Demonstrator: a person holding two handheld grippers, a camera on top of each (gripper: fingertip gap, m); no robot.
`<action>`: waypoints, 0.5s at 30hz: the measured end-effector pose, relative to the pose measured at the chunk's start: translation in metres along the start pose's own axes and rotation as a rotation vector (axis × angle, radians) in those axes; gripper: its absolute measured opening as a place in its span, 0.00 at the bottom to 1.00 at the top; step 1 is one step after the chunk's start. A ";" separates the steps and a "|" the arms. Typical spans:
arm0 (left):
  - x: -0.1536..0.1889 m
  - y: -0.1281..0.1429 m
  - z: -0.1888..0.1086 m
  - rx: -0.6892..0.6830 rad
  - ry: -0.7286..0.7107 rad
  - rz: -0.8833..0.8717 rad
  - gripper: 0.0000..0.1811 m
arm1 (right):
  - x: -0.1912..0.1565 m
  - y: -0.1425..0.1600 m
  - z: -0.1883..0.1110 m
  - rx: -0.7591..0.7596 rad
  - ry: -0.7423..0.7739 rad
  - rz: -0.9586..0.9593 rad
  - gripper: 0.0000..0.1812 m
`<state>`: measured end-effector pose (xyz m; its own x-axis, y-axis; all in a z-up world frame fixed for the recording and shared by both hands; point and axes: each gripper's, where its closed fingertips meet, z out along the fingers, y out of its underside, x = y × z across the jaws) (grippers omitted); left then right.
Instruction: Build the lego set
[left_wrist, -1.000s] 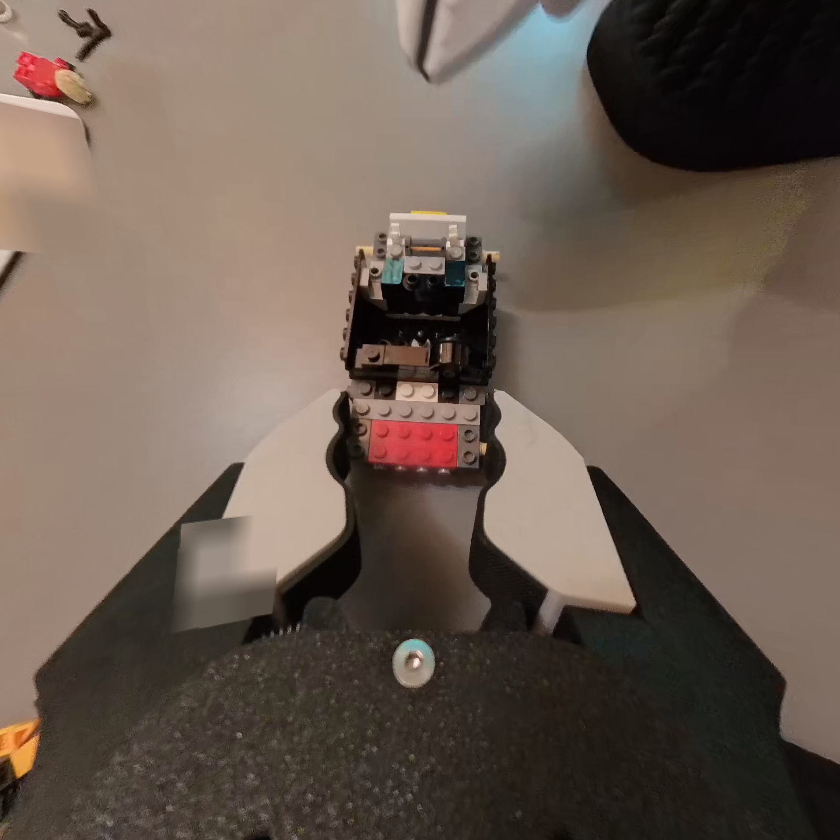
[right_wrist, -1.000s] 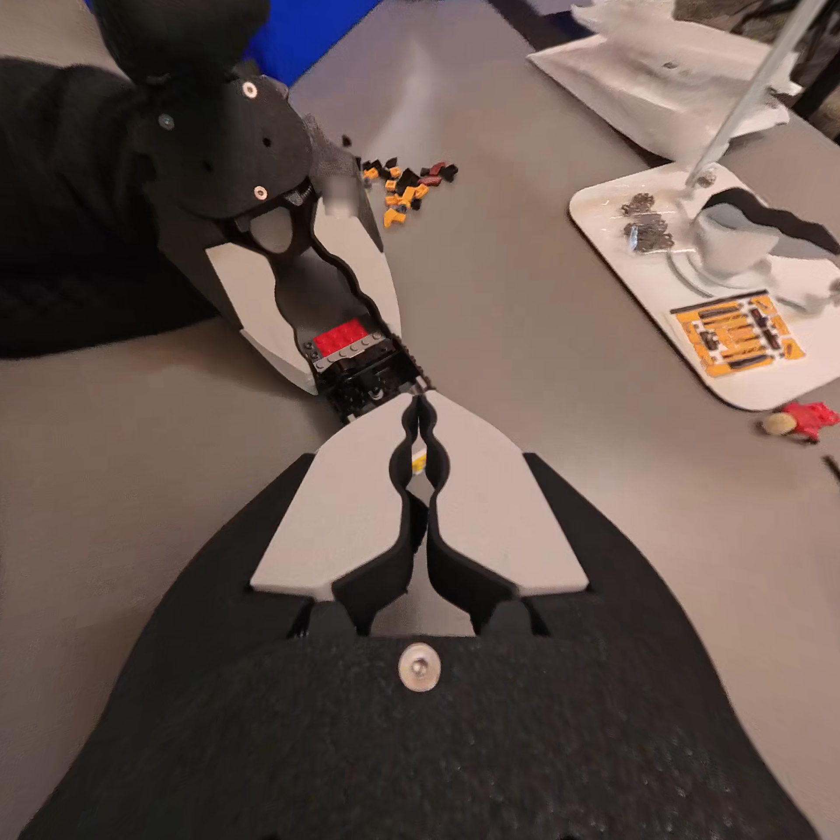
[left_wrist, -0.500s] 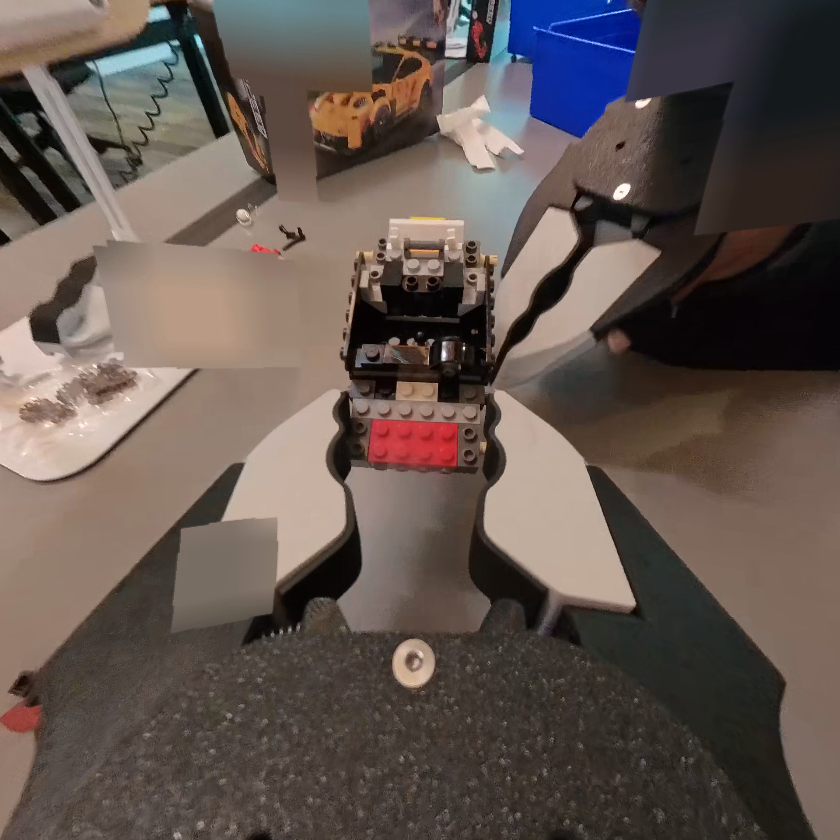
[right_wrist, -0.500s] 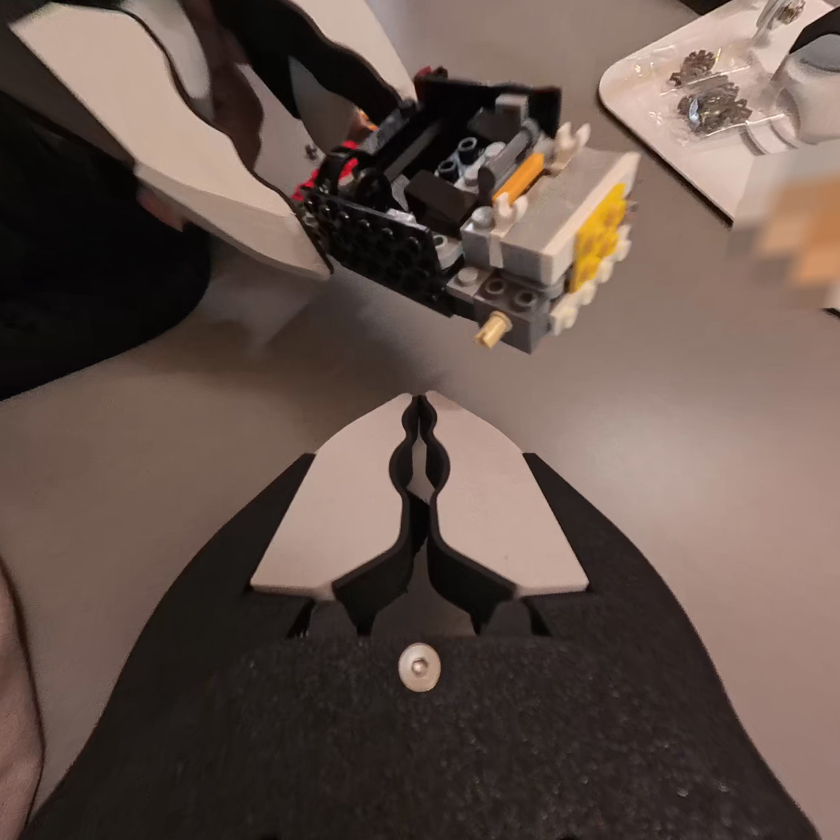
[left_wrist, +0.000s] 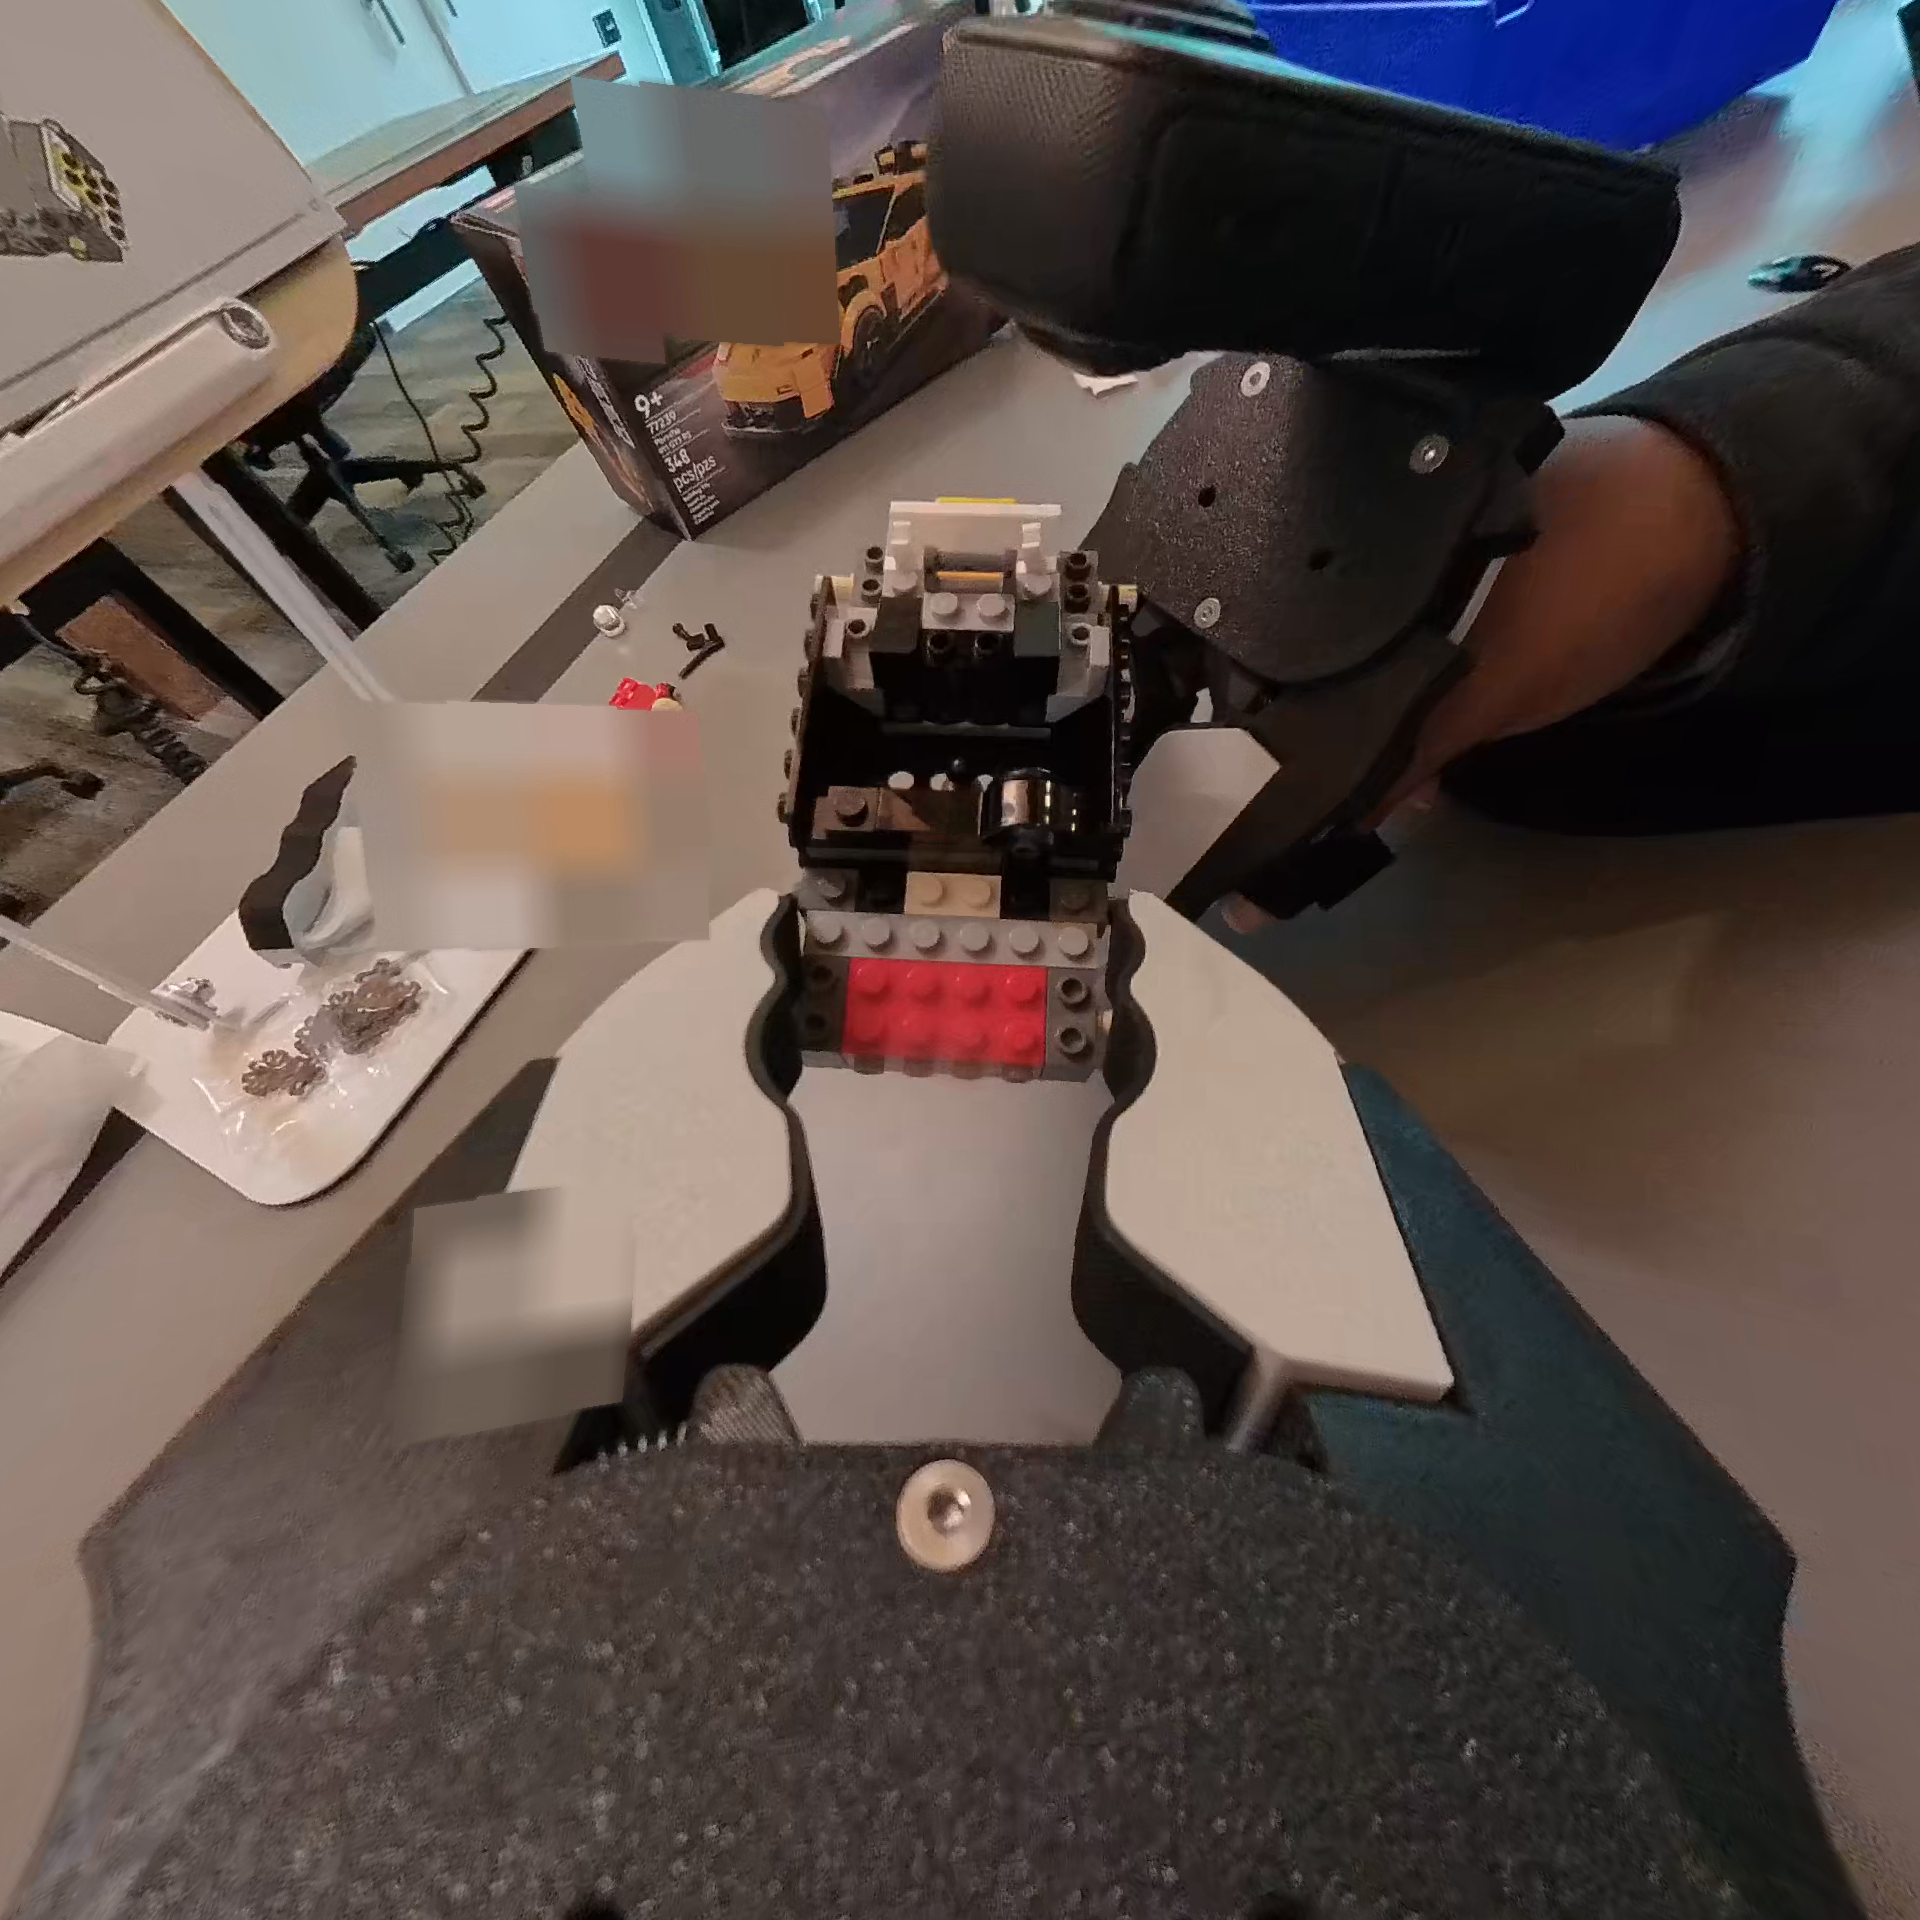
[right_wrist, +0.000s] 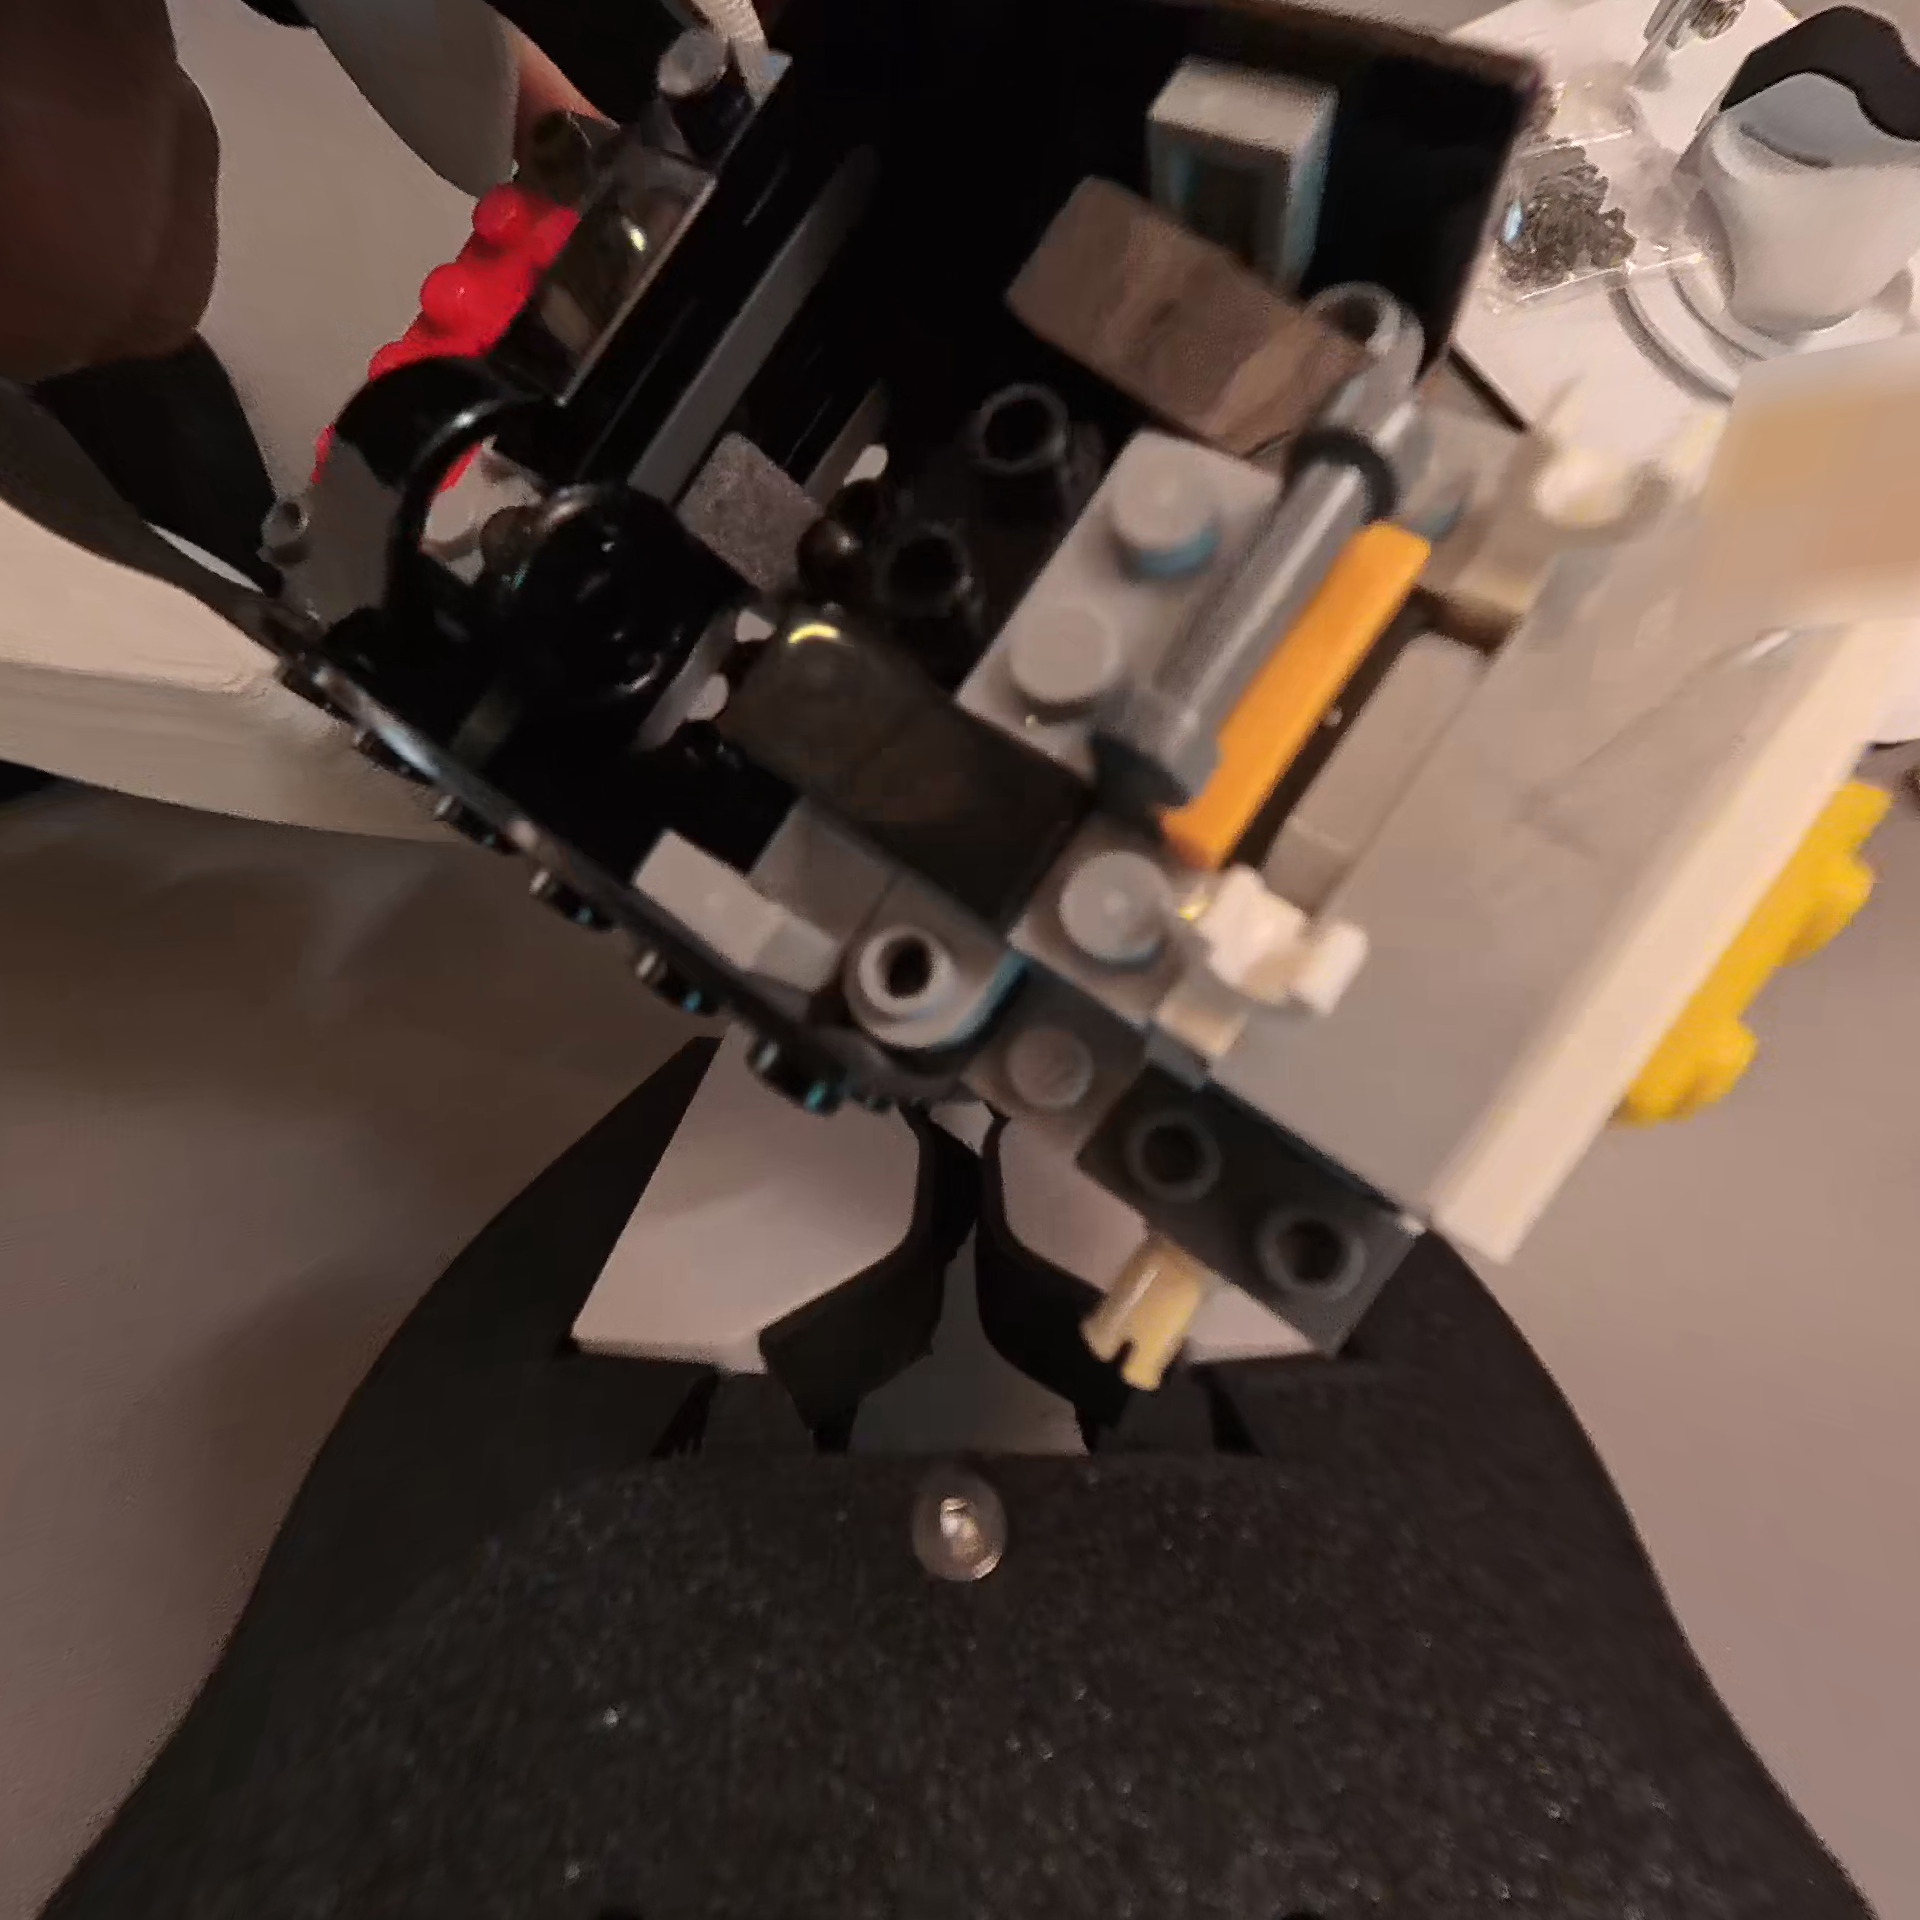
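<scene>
Grey-and-black lego build (left_wrist: 951, 831) is clamped by its red-brick end in the left gripper (left_wrist: 951, 1013), held above the worktop (left_wrist: 1558, 1091), long axis running away from its fingers, while the right gripper (right_wrist: 951, 1174), fingers pressed together and empty, sits against its near side.

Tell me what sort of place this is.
Probably an office or lab workspace, not a home. A long grey table carries the set's box and a white tray of bagged parts; behind stand another desk and a wheeled office chair on carpet.
</scene>
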<state>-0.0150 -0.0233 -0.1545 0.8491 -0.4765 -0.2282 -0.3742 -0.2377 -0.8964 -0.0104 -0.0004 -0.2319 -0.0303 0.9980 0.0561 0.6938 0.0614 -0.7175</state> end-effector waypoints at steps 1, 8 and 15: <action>0.000 0.000 0.000 -0.003 -0.003 0.007 0.31 | 0.000 0.000 0.000 -0.002 0.005 -0.004 0.01; 0.006 0.001 0.003 -0.019 -0.005 0.033 0.31 | 0.004 0.004 0.001 -0.018 0.031 -0.026 0.03; 0.005 0.001 0.003 -0.050 -0.076 0.142 0.31 | 0.008 0.009 0.003 -0.038 0.051 -0.033 0.00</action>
<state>-0.0100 -0.0236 -0.1575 0.8113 -0.4430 -0.3815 -0.5092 -0.2147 -0.8335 -0.0068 0.0080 -0.2400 -0.0180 0.9932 0.1153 0.7199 0.0929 -0.6878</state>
